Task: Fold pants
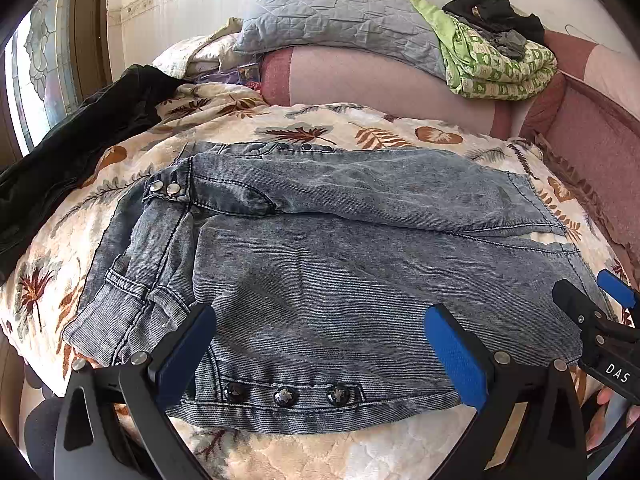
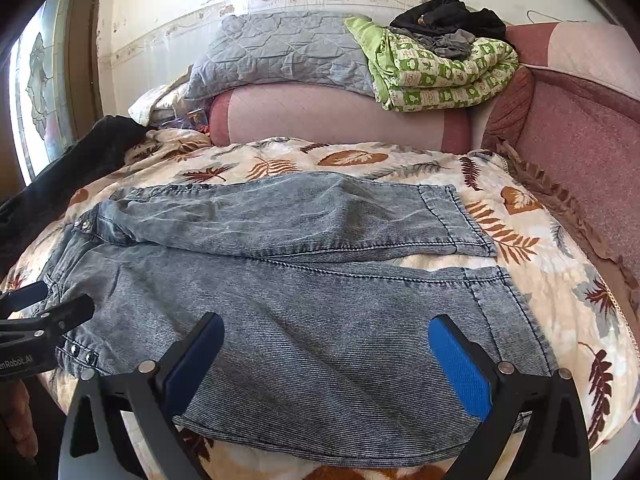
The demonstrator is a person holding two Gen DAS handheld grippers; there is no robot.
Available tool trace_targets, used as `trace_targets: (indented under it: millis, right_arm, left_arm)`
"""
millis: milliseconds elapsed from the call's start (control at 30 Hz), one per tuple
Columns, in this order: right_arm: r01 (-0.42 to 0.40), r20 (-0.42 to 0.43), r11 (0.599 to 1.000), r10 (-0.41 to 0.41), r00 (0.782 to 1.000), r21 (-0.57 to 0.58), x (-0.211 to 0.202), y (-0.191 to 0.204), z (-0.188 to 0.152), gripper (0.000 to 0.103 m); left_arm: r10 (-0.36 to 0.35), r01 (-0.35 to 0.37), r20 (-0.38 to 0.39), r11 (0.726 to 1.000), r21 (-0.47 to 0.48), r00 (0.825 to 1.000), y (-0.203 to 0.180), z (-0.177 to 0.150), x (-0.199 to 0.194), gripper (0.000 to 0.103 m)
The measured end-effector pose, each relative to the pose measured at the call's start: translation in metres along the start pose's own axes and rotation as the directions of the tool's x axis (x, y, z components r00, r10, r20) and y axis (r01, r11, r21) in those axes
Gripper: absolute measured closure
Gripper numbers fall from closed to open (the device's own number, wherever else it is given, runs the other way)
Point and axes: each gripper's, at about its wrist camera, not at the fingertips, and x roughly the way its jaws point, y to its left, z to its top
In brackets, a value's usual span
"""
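Both jaws spread, holding nothing. Left gripper (image 1: 320, 344) straddles the near hip of the pants (image 1: 320, 248); right gripper (image 2: 326, 354) the near leg. Advise pinching the near edge only, then lifting together.

"DAS" on right gripper (image 1: 618, 294); "enRobot.AI" on left gripper (image 2: 48, 302)

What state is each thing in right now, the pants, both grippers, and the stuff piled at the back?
Denim pants: spread flat on the leaf-print blanket, legs side by side, not yet folded.
Left gripper: jaws open, holding nothing.
Right gripper: jaws open, holding nothing.
Green quilt: folded.
Black clothes: crumpled on the quilt.
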Motion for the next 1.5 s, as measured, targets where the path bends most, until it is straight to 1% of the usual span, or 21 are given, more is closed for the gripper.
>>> trace_targets:
  millis: [367, 500, 533, 600, 633, 667, 800, 833, 900, 1000, 1033, 1100, 1167, 1200, 1233, 1267, 1300, 1333, 1367, 1433, 1500]
  right_arm:
    - [0.001, 0.001, 1.0, -0.001, 1.0, 0.0, 0.0, 0.0, -0.001, 0.0]
    - [-0.001, -0.005, 1.0, 0.002, 1.0, 0.011, 0.0, -0.003, 0.0, 0.0]
    - [-0.019, -0.019, 0.999, 0.02, 1.0, 0.031, 0.0, -0.008, 0.001, 0.0]
    - [-0.112, -0.061, 0.987, 0.119, 0.991, 0.112, 0.001, -0.027, 0.005, 0.0]
    - [-0.136, -0.071, 0.979, 0.149, 0.986, 0.153, 0.0, -0.04, 0.007, 0.0]
    - [-0.129, -0.079, 0.976, 0.145, 0.986, 0.178, -0.002, -0.055, 0.011, 0.0]
    - [0.006, -0.176, 0.973, 0.035, 0.984, 0.229, -0.005, -0.128, 0.019, 0.0]
    - [0.036, -0.206, 0.963, 0.02, 0.978, 0.265, -0.005, -0.149, 0.015, 0.0]
    - [0.076, -0.301, 0.931, 0.038, 0.953, 0.357, 0.002, -0.191, -0.001, 0.0]
    - [0.063, -0.38, 0.837, 0.179, 0.907, 0.544, 0.011, -0.235, -0.034, 0.0]
    - [0.047, -0.382, 0.814, 0.22, 0.898, 0.579, 0.013, -0.241, -0.04, 0.0]
    - [0.007, -0.361, 0.798, 0.265, 0.894, 0.603, 0.012, -0.241, -0.046, 0.0]
    - [0.012, -0.362, 0.786, 0.272, 0.892, 0.618, 0.017, -0.241, -0.048, 0.0]
    - [0.029, -0.381, 0.774, 0.278, 0.882, 0.633, 0.022, -0.239, -0.049, 0.001]
    - [0.043, -0.391, 0.765, 0.28, 0.877, 0.642, 0.025, -0.237, -0.05, 0.004]
    - [0.051, -0.394, 0.771, 0.267, 0.879, 0.635, 0.024, -0.234, -0.048, 0.006]
    - [0.041, -0.385, 0.776, 0.265, 0.884, 0.629, 0.023, -0.231, -0.045, 0.012]
    - [0.044, -0.387, 0.779, 0.261, 0.884, 0.626, 0.023, -0.229, -0.043, 0.034]
    - [0.08, -0.414, 0.787, 0.232, 0.88, 0.611, 0.022, -0.227, -0.043, 0.049]
    - [0.088, -0.434, 0.798, 0.229, 0.871, 0.597, 0.027, -0.229, -0.045, 0.052]
    - [0.085, -0.431, 0.786, 0.241, 0.869, 0.612, 0.027, -0.233, -0.047, 0.051]
  left_arm:
    - [-0.001, 0.001, -0.006, 1.0, 0.0, 1.0, 0.0, -0.001, 0.002, 0.0]
    - [-0.029, 0.029, -0.026, 0.999, -0.016, 0.999, 0.008, 0.0, 0.005, 0.0]
    - [-0.039, 0.039, -0.038, 0.999, -0.023, 0.998, 0.012, 0.002, 0.006, 0.0]
    - [-0.042, 0.04, -0.059, 0.999, -0.035, 0.997, 0.027, 0.007, 0.009, 0.0]
    - [-0.042, 0.039, -0.058, 0.998, -0.048, 0.997, 0.038, 0.012, 0.009, 0.0]
    - [-0.041, 0.038, -0.054, 0.997, -0.064, 0.998, 0.049, 0.017, 0.008, 0.0]
    - [0.029, -0.035, -0.041, 0.987, -0.158, 0.999, 0.106, 0.036, 0.01, 0.0]
    - [0.042, -0.051, -0.053, 0.981, -0.185, 0.998, 0.12, 0.038, 0.013, 0.0]
    - [0.049, -0.071, -0.097, 0.967, -0.246, 0.994, 0.143, 0.04, 0.021, 0.0]
    - [0.018, -0.07, -0.167, 0.948, -0.31, 0.986, 0.161, 0.032, 0.031, 0.0]
    - [0.003, -0.06, -0.185, 0.949, -0.309, 0.983, 0.162, 0.029, 0.033, 0.0]
    - [0.006, -0.064, -0.202, 0.957, -0.284, 0.979, 0.16, 0.023, 0.034, 0.0]
    - [0.022, -0.082, -0.23, 0.964, -0.254, 0.973, 0.16, 0.017, 0.039, 0.0]
    - [0.026, -0.091, -0.25, 0.963, -0.252, 0.968, 0.162, 0.014, 0.043, 0.0]
    - [0.033, -0.104, -0.273, 0.963, -0.25, 0.961, 0.164, 0.01, 0.048, 0.0]
    - [0.042, -0.116, -0.288, 0.963, -0.243, 0.957, 0.165, 0.007, 0.051, 0.0]
    - [0.045, -0.112, -0.278, 0.967, -0.23, 0.96, 0.165, 0.005, 0.05, 0.0]
    - [0.049, -0.111, -0.273, 0.97, -0.218, 0.961, 0.164, 0.005, 0.049, 0.0]
    - [0.053, -0.114, -0.276, 0.971, -0.208, 0.96, 0.163, 0.004, 0.049, 0.0]
    - [0.064, -0.121, -0.283, 0.975, -0.186, 0.957, 0.16, 0.003, 0.052, 0.0]
    - [0.076, -0.128, -0.288, 0.978, -0.167, 0.955, 0.158, 0.003, 0.053, 0.0]
